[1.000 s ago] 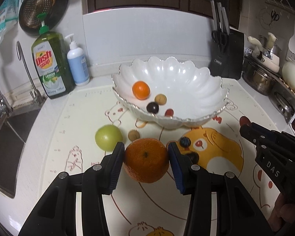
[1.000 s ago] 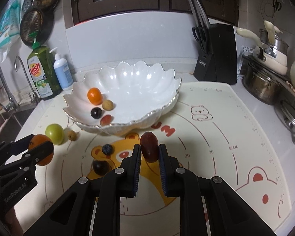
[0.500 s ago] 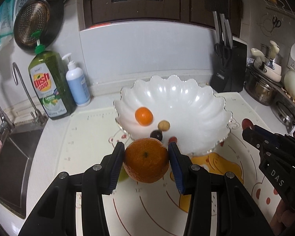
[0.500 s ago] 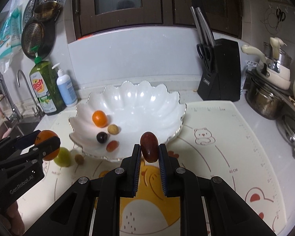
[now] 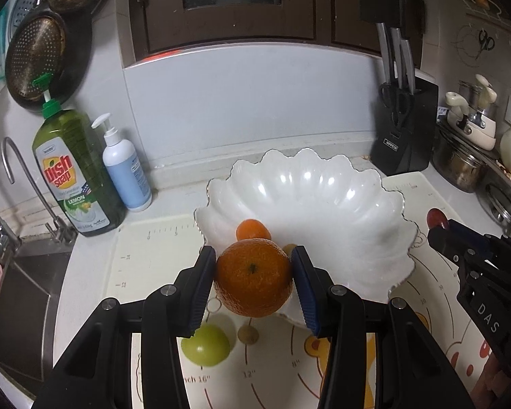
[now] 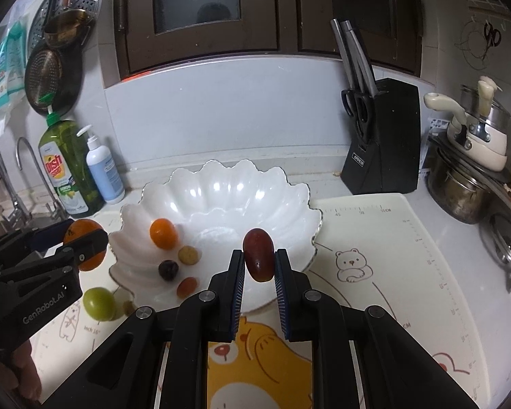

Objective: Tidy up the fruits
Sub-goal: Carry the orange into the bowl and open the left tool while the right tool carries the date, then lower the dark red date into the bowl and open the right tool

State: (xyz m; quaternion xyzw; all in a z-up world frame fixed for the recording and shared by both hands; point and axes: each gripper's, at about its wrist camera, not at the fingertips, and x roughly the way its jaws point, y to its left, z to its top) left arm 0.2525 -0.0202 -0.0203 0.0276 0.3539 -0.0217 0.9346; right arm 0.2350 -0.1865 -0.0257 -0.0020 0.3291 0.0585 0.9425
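My left gripper (image 5: pixel 253 274) is shut on a large orange (image 5: pixel 253 277), held in the air over the near left rim of the white scalloped bowl (image 5: pixel 323 191). My right gripper (image 6: pixel 259 266) is shut on a dark red grape (image 6: pixel 258 259), above the bowl's (image 6: pixel 228 184) near right rim. Inside the bowl lie a small mandarin (image 6: pixel 163 233), a tan longan (image 6: pixel 188 255), a dark round fruit (image 6: pixel 168 270) and a reddish grape (image 6: pixel 187 286). On the mat in front of the bowl sit a green fruit (image 5: pixel 206 344) and a small brown longan (image 5: pixel 248 334).
Dish soap (image 5: pixel 73 173) and a pump bottle (image 5: pixel 126 170) stand at the back left beside the sink and tap (image 5: pixel 17 184). A black knife block (image 6: pixel 381 143) stands back right, with pots (image 6: pixel 466 177) further right. A patterned mat (image 6: pixel 374 255) covers the counter.
Both grippers have risen and moved toward the bowl with their fruits still gripped. The green fruit and longan now lie below the left gripper's fingers.
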